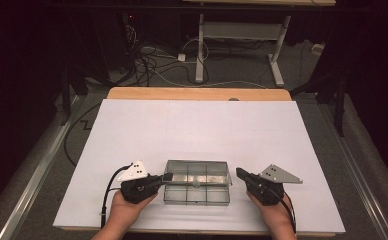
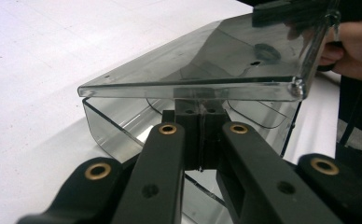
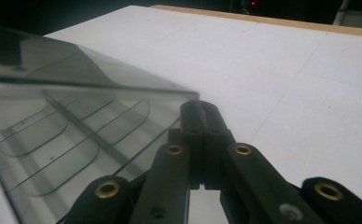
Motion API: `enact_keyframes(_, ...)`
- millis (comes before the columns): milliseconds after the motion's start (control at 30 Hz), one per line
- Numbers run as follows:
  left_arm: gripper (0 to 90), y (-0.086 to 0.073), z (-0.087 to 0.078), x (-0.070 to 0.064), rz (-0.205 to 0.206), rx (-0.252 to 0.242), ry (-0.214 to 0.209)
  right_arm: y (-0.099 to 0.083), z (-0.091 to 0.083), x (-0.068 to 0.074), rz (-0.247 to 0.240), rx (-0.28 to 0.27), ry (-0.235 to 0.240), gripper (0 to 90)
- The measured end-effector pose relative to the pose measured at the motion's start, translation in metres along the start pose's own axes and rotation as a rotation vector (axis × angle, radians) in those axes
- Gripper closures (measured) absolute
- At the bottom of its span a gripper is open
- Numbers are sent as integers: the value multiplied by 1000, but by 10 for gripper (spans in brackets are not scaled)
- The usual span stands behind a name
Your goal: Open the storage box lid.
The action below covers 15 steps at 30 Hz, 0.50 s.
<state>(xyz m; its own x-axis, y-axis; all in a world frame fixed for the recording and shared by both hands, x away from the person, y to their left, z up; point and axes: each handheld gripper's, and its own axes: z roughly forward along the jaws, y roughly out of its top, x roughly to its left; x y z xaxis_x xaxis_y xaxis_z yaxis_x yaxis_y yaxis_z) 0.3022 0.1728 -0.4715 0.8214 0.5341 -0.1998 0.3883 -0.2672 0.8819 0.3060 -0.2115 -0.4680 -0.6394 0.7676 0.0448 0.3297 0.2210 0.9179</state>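
A clear plastic compartment box (image 1: 197,195) lies near the front edge of the white table sheet (image 1: 197,125), its hinged lid (image 1: 198,171) raised a little. My left gripper (image 1: 168,177) is at the box's left end, jaws shut, tips tucked under the lid's edge (image 2: 193,88) and above the box wall (image 2: 109,128). My right gripper (image 1: 239,172) is at the box's right end, also shut, its tips (image 3: 198,107) touching the lid's corner (image 3: 191,95). Curved dividers (image 3: 53,140) show through the lid; the compartments look empty. In the left gripper view the right gripper (image 2: 291,11) shows at the lid's far edge.
The white sheet covers a wooden table (image 1: 197,93), with open surface behind and beside the box. Beyond the table are a desk frame (image 1: 242,50) and floor cables (image 1: 152,65). Each gripper trails a black cable (image 1: 107,192).
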Motion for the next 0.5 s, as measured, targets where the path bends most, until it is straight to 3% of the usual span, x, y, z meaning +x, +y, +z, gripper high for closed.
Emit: enact_keyframes(500,876,4,8,9,-2,-13,16,22,31,-11,-23,13,3,900)
